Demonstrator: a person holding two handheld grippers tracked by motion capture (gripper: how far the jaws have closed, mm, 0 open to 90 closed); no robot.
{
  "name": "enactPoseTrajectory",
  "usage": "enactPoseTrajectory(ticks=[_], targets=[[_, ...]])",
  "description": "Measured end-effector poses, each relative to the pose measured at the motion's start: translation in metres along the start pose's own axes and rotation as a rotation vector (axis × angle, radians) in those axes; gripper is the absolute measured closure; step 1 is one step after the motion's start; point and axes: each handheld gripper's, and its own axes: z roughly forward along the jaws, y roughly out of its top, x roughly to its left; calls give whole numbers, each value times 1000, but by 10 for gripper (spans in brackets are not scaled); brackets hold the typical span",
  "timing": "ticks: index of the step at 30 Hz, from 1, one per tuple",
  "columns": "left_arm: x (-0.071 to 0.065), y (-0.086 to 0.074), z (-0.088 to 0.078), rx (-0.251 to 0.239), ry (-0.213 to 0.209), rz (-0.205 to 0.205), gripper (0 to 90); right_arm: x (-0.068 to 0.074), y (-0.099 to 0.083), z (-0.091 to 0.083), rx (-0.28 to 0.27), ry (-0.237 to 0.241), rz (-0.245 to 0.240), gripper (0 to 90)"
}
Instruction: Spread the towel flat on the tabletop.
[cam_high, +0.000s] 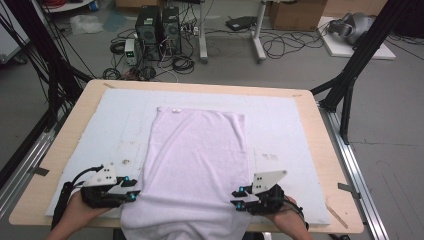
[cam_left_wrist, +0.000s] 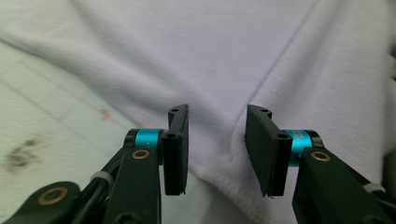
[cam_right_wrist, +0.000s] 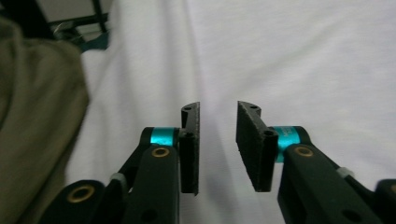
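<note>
**Two grippers parted at the near edge of the towel**

Two grippers are seen low in the high view, one at each side of a white towel (cam_high: 197, 165) that is spread lengthwise down a pale mat (cam_high: 280, 120) on the wooden table (cam_high: 327, 150). The towel's far end is laid flat near the middle of the mat, while its near end is draped over the table's front edge, between the person's hands.

The left gripper (cam_high: 134, 192) is held just beside the towel's left border, jaws pointed inward at the cloth. In the left gripper view its jaws are shown parted, with a raised fold of the towel (cam_left_wrist: 261, 84) lying in the gap ahead; the pads are not pressed on it.

The right gripper (cam_high: 238, 199) is placed at the towel's right border, again pointed inward. In the right gripper view the jaws are found apart, nothing clamped, and the towel (cam_right_wrist: 289, 60) is spread beneath and beyond them. An olive-coloured cloth (cam_right_wrist: 37, 116) is glimpsed at that view's left edge.
</note>
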Motion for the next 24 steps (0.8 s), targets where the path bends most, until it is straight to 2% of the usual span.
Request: enactPoseTrajectory(ticks=[2,4,6,7,10,11,12,15,17,18,19,20,21,22,23,24], targets=[[8,2,7,9,17,-23,615,-10,1,-2,-4,-37,25,666],[13,3,15,24,24,-36,614,-19,-2,-2,-8,-44,55,652],[17,2,22,43,9,-59,595,-22,-5,1,1,-64,66,631],[17,1,25,53,5,-56,594,-23,-6,3,10,-58,73,619],[15,0,24,49,18,-35,619,-24,-10,8,32,-87,84,585],[15,0,23,47,18,-37,664,-26,-10,9,45,-109,88,556],[17,0,22,54,6,-42,673,-28,-10,11,51,-138,94,546],[24,4,22,33,48,-78,649,-42,-9,15,75,-175,133,549],[29,10,26,26,100,-117,638,-51,-8,18,84,-195,151,567],[32,13,29,29,114,-133,622,-54,-7,18,83,-200,155,586],[33,16,33,36,109,-144,623,-56,-6,19,81,-203,158,603],[34,18,38,55,115,-138,651,-57,-6,20,87,-202,162,625],[33,19,43,80,131,-118,716,-58,-6,20,86,-208,155,640],[31,20,45,73,153,-97,764,-58,-6,20,87,-206,154,644],[31,21,45,79,159,-91,837,-58,-6,20,84,-205,158,648],[32,21,45,80,152,-90,858,-58,-6,19,87,-207,154,650]])
